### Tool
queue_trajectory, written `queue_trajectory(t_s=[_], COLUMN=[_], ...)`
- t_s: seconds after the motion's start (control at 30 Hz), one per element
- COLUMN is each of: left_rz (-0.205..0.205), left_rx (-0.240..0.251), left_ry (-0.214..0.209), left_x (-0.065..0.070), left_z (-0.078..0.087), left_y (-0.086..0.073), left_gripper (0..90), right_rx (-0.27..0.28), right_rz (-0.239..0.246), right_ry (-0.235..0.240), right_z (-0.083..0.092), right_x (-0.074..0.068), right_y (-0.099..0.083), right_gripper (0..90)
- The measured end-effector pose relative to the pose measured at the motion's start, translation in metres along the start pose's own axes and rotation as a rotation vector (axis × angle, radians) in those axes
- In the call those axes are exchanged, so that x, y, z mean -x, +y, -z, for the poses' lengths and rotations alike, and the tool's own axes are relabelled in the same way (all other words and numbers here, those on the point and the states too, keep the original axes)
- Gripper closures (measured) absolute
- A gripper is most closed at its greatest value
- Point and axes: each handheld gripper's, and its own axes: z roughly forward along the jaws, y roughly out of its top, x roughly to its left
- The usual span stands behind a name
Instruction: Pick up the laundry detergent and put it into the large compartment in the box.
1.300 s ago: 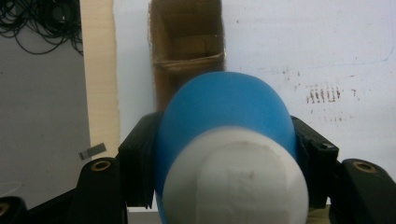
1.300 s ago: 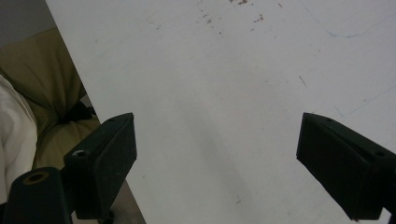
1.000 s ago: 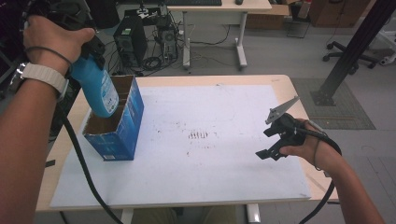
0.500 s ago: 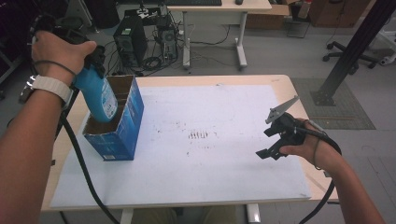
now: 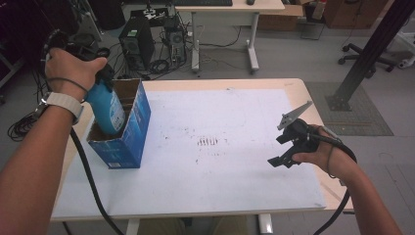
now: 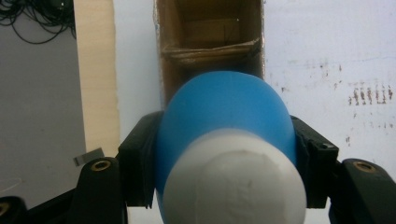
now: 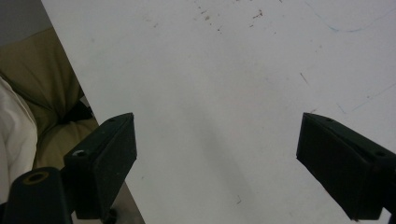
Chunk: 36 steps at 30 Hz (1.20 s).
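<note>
We saw a white sheet over the wooden table, office floor and cables beyond, our left gripper clamped on the blue bottle, its base hidden inside the open blue box, right gripper spread wide, holding nothing.

**Rig and wearables**

Black two-jaw left gripper: flat rectangular pads, brass-coloured screw inserts in the jaw arms. Same build on right gripper. Grey three-cornered plate on top of the right one. Black cable trailing from each. White watch band on left wrist, thin dark loop round each hand. Forearms bare, no sleeves.
</note>
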Motion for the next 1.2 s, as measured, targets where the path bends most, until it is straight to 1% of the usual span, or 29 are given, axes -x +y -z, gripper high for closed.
queue_trajectory(t_s=[0.13, 0.27, 0.73, 0.8, 0.83, 0.9, 0.93, 0.97, 1.03, 1.2], left_rz=[-0.006, -0.014, -0.042, -0.042, -0.043, -0.047, -0.047, -0.041, -0.04, -0.047], left_rx=[-0.011, -0.02, -0.021, -0.026, -0.021, -0.033, -0.03, -0.031, -0.034, -0.033], left_ry=[-0.007, 0.001, 0.005, 0.0, 0.0, 0.003, 0.004, 0.006, 0.008, 0.014], left_x=[0.0, 0.002, 0.006, 0.006, 0.006, 0.006, 0.006, 0.006, 0.006, 0.006], left_z=[-0.009, -0.019, -0.043, -0.047, -0.05, -0.053, -0.055, -0.057, -0.06, -0.065], left_y=[-0.001, -0.002, -0.006, -0.007, -0.008, -0.008, -0.009, -0.01, -0.01, -0.012], left_gripper=[37.2, 37.3, 37.3, 37.3, 37.3, 37.3, 37.3, 37.3, 37.3, 37.3], right_rx=[-0.001, -0.002, 0.0, -0.001, -0.001, -0.003, -0.002, -0.002, 0.0, -0.005], right_rz=[0.0, -0.005, -0.014, -0.018, -0.018, -0.02, -0.02, -0.02, -0.021, -0.018], right_ry=[0.0, 0.0, 0.002, 0.002, 0.002, 0.003, 0.003, 0.002, 0.003, 0.003], right_z=[-0.001, -0.001, -0.002, -0.002, -0.002, -0.002, -0.002, -0.002, -0.002, -0.003], right_x=[0.0, 0.0, 0.001, 0.001, 0.001, 0.001, 0.001, 0.001, 0.001, 0.0], right_y=[0.0, -0.001, -0.005, -0.006, -0.007, -0.007, -0.008, -0.008, -0.008, -0.007], right_gripper=[12.4, 12.3, 12.3, 12.3, 12.3, 12.3, 12.3, 12.3, 12.3, 12.3])
